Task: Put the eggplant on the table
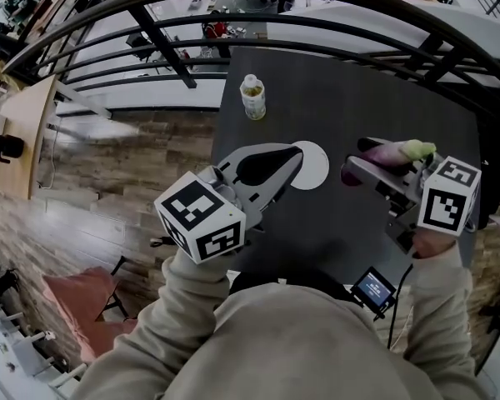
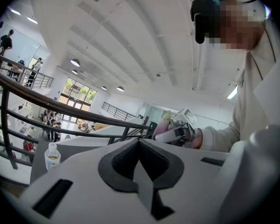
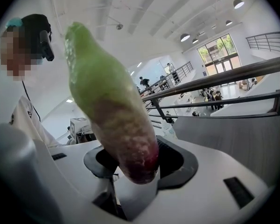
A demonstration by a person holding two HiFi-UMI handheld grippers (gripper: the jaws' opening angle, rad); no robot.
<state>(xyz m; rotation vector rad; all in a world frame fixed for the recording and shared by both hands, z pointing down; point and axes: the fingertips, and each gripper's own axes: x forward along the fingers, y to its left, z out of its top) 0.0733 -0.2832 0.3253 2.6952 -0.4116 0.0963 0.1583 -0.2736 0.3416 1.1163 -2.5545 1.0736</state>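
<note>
We judged the eggplant [image 3: 113, 111] light, smooth, slightly soft; the right gripper's [image 1: 358, 167] fingers held its purple end, the left gripper's [image 1: 290, 161] fingers met empty.

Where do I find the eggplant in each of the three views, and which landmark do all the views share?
Head view: eggplant right of centre, over the dark table.
Left gripper view: eggplant small, just right of centre, beyond the jaws.
Right gripper view: eggplant large, left of centre, standing up from between the jaws.
Shared landmark: the black railing.
</note>
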